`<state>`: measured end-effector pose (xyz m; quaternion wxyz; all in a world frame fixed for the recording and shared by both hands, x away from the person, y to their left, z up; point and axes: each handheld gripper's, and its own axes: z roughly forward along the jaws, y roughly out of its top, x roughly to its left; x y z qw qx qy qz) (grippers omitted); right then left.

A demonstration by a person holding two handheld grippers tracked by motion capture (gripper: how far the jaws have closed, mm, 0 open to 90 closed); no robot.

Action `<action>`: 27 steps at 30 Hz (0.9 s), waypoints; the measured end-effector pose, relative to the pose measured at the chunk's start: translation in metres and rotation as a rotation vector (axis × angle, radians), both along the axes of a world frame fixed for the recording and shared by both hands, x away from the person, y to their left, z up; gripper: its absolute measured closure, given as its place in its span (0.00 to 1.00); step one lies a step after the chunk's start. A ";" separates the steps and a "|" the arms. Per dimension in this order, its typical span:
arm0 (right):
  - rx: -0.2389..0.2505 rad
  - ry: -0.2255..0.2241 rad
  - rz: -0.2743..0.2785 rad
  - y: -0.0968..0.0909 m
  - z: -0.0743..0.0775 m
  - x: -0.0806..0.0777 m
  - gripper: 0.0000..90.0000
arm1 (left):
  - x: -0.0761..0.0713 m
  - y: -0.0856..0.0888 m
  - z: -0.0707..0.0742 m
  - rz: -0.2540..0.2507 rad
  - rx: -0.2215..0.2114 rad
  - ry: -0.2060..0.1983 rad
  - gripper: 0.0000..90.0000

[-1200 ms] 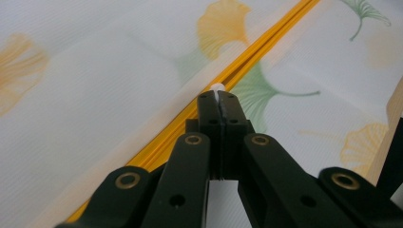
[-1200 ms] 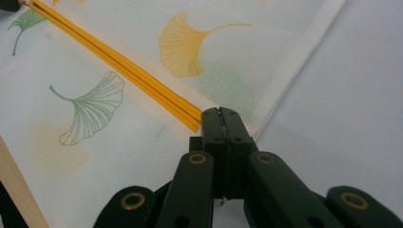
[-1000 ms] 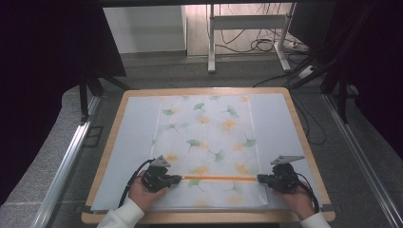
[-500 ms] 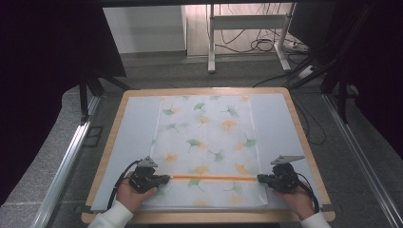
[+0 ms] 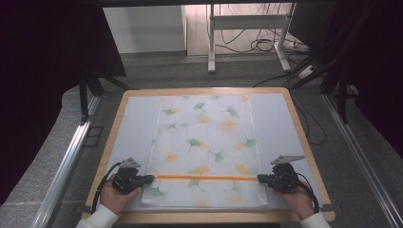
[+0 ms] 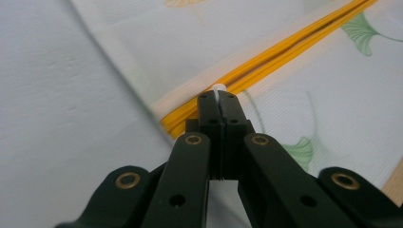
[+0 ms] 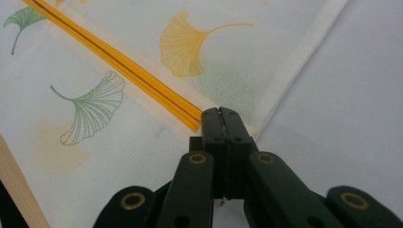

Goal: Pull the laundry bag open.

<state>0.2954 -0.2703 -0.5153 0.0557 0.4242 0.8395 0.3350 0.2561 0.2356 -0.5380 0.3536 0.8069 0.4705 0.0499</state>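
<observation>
Wooden-rimmed table (image 5: 304, 142), grey floor (image 5: 43, 156)

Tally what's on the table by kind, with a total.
Leaf-print mesh bag with orange zipper: 1
Grippers, left gripper and right gripper: 2
Total: 3

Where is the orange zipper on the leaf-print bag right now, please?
In the high view, the orange zipper runs across the bag's near end, between the left gripper and right gripper.
</observation>
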 end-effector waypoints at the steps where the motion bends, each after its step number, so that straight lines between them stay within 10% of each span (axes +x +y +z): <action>1: 0.000 0.000 0.000 0.000 0.000 0.000 1.00 | 0.000 0.002 0.000 0.000 0.001 0.000 1.00; 27: -0.001 -0.001 0.004 0.000 0.000 0.000 1.00 | -0.007 0.025 -0.003 0.045 -0.015 0.013 1.00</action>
